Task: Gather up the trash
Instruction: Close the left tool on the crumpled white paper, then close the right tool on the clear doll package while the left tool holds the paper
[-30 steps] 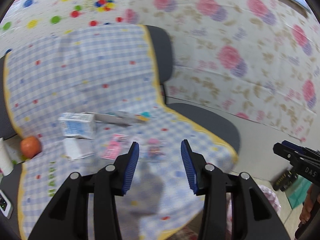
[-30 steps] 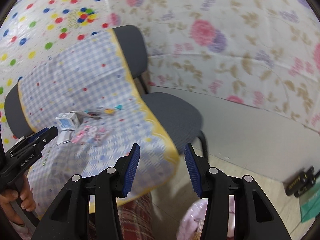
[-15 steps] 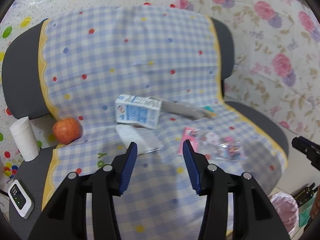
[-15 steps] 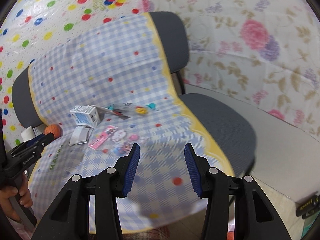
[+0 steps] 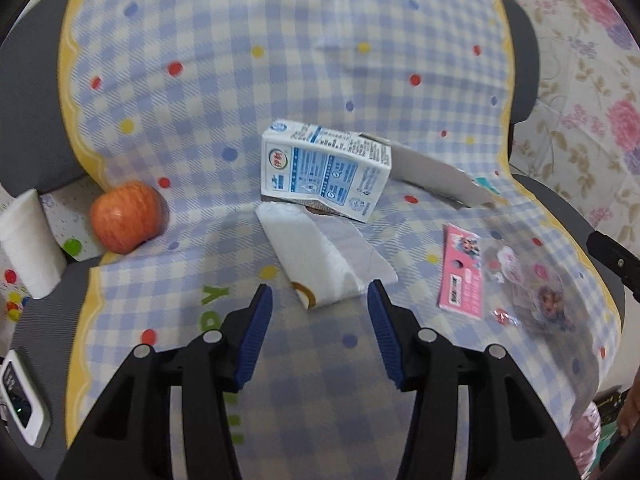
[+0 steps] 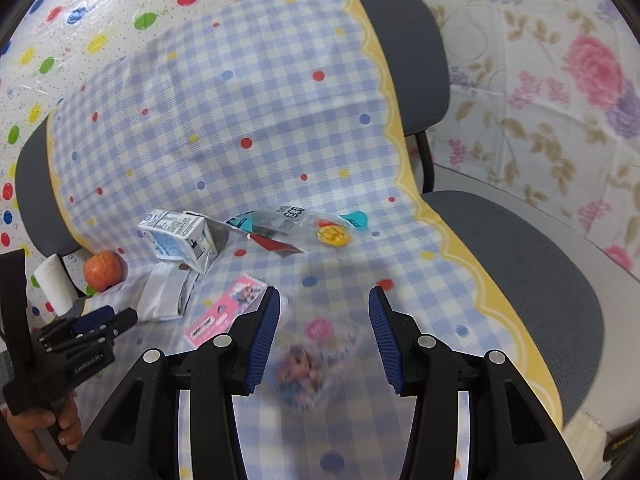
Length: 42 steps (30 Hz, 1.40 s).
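Note:
Trash lies on a chair under a blue checked cloth [image 5: 320, 380]. A white and blue milk carton [image 5: 324, 172] lies on its side, with a flat white wrapper [image 5: 316, 256] in front of it. My left gripper [image 5: 320, 286] hovers just short of that wrapper's near end; its jaws are opening and nothing is pressed between them. To the right lie a pink card [image 5: 460, 272] and a clear cartoon packet [image 5: 536, 292]. My right gripper [image 6: 323, 292] stands open above that packet [image 6: 308, 360], with the pink card [image 6: 228, 312] to its left. The carton [image 6: 180, 240] and several small wrappers [image 6: 288, 228] lie farther back.
An apple [image 5: 126, 218] and a white paper roll [image 5: 28, 240] sit at the seat's left edge, with a small white device [image 5: 20, 396] below them. A pink bag [image 5: 580, 432] shows at the lower right. A second grey chair seat [image 6: 520, 248] stands to the right, before floral sheeting.
Both grippers have swung left and down toward the cloth-covered seat, so the trash now lies close ahead. The left jaws stand a little wider.

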Tool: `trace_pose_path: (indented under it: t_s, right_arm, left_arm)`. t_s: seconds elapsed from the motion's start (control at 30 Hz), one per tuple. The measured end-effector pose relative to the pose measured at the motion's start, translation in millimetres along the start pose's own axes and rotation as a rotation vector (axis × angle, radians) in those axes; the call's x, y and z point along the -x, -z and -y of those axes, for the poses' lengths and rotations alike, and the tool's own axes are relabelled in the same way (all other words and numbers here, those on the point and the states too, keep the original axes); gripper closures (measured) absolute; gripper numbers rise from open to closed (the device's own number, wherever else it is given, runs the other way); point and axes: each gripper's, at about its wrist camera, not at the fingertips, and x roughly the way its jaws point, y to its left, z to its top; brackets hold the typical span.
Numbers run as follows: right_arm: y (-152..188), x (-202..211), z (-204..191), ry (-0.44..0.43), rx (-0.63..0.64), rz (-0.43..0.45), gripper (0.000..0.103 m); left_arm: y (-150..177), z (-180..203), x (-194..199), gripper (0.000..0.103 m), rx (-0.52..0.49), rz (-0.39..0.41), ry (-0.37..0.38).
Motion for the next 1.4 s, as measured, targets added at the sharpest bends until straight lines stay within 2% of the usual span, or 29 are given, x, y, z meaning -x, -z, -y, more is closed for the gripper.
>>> trace_pose_path:
  t_s: [0.07,0.23,0.4,0.5,0.53,0.57,0.63,0.67,0.8,0.97,1.07,1.17,1.4]
  right_arm:
    - [-4,-9,0,-0.004,-0.004,-0.006,0.055]
    - [-10,-25,1,-0.017,-0.017,-0.024,0.055]
    - [-8,-31,2,-0.019,-0.021,-0.042,0.055]
    - [-4,-29,3,-0.018,-0.026,-0.046,0.055]
    - [-2,-28,4,-0.019,-0.027,-0.05,0.055]
    - [-1,-28,4,-0.019,-0.026,-0.053,0.055]
    - [2,-26,6,-0.019,-0.024,-0.058,0.055]
    - [3,-24,7,-0.019,-0.024,-0.06,0.055]
    - [7,-18,16,-0.02,-0.034,-0.063,0.055]
    - [19,-16,26,-0.033,-0.058,-0.088,0.046]
    - [29,-21,29,-0.04,-0.069,-0.122,0.045]
    - [35,-28,30,-0.05,-0.08,-0.148,0.045]
    - [24,-46,19,-0.064,-0.046,-0.164,0.042]
  left_arm:
    - [-5,0,-11,0.05,0.018,-0.018,0.01]
    - [-19,0,-39,0.047,0.063,-0.081,0.037]
    - [-26,13,-52,0.045,0.002,-0.108,-0.032]
    - [-22,16,-50,0.062,-0.035,-0.104,-0.09]
    - [-22,15,-50,0.073,-0.035,-0.101,-0.096]
    - [-20,12,-47,0.084,-0.037,-0.092,-0.093]
    - [-17,5,-39,0.096,-0.032,-0.076,-0.053]
    - [-13,1,-33,0.099,-0.022,-0.064,-0.009]
    - [4,-11,1,0.101,0.01,0.031,0.049]
    - [18,-23,41,0.102,0.043,0.131,0.073]
    - [23,-28,59,0.102,0.058,0.179,0.09]
    - [19,-23,63,0.102,0.057,0.196,0.103]
    - [21,-19,51,0.102,0.062,0.168,0.105]
